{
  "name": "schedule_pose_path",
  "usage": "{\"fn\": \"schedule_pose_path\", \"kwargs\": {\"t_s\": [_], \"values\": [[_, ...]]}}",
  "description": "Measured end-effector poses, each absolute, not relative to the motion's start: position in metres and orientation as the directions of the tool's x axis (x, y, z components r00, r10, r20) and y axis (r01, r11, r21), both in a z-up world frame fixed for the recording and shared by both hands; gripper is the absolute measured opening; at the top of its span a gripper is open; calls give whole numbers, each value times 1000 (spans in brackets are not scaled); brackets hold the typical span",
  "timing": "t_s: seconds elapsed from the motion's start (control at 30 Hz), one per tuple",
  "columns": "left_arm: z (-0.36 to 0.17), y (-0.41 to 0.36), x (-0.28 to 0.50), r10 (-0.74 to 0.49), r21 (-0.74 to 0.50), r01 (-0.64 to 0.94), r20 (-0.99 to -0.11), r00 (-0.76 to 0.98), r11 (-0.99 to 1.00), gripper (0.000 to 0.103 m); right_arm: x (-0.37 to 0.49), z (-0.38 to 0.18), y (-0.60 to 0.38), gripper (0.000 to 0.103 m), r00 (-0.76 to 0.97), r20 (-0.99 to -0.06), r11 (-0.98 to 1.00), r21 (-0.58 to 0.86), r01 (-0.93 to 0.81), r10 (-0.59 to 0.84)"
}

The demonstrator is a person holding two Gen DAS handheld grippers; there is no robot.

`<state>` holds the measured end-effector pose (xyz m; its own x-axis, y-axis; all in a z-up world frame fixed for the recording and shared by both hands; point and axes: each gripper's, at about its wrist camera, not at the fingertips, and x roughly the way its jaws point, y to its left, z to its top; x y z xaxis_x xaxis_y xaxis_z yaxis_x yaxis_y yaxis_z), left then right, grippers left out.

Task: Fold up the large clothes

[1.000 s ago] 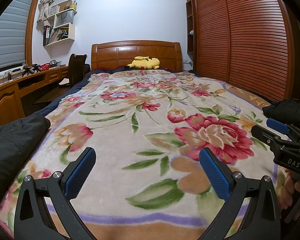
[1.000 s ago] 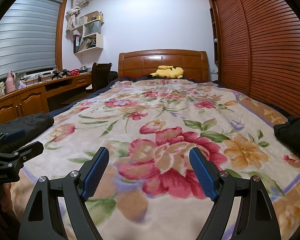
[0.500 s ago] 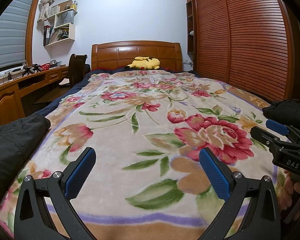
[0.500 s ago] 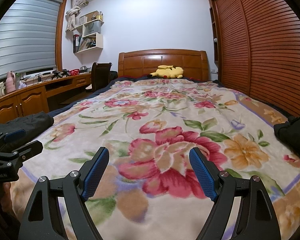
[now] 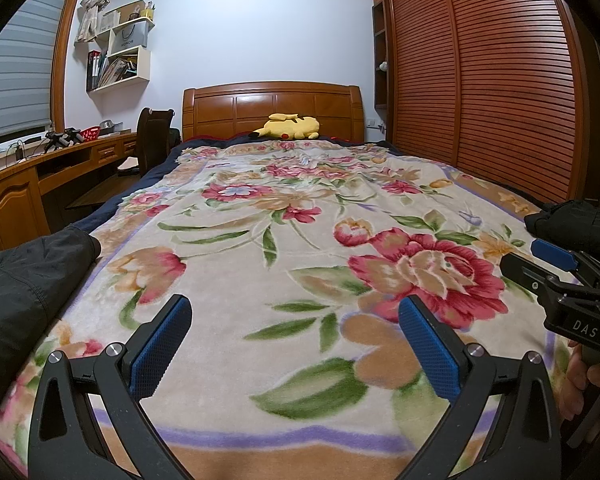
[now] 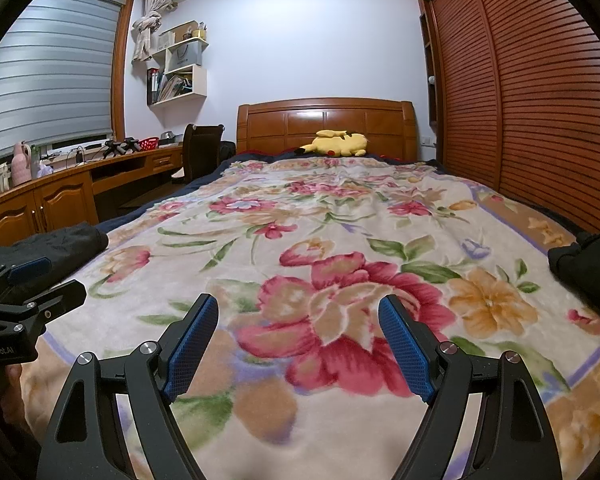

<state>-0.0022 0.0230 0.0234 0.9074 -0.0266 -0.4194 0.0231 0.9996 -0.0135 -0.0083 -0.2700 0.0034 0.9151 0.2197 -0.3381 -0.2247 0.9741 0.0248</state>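
Nothing shifts in the last second: I hold left gripper [image 5: 296, 344] and right gripper [image 6: 300, 344] wide, empty, above the floral blanket [image 5: 284, 240]; dark garments [image 5: 24, 280] flank them.

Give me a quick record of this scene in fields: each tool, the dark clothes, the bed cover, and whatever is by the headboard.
left tool: open, holding nothing, over the near end of the bed
right tool: open, holding nothing, beside the left one
dark garment, left edge: lying on the blanket, untouched
dark garment, right edge: lying on the blanket, untouched
floral blanket: spread flat across the bed
yellow plush toy: lying by the headboard
folding: not begun
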Motion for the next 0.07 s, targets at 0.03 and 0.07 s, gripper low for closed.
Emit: {"fn": "schedule_pose_path", "kwargs": {"t_s": [0.03, 0.07], "values": [[23, 23, -2, -26, -13, 22, -419, 908, 1000, 103, -8, 3, -270, 84, 915, -338, 974, 25, -225, 220], [23, 22, -3, -25, -14, 22, -419, 908, 1000, 103, -8, 3, -270, 84, 915, -338, 974, 25, -225, 220]]}}
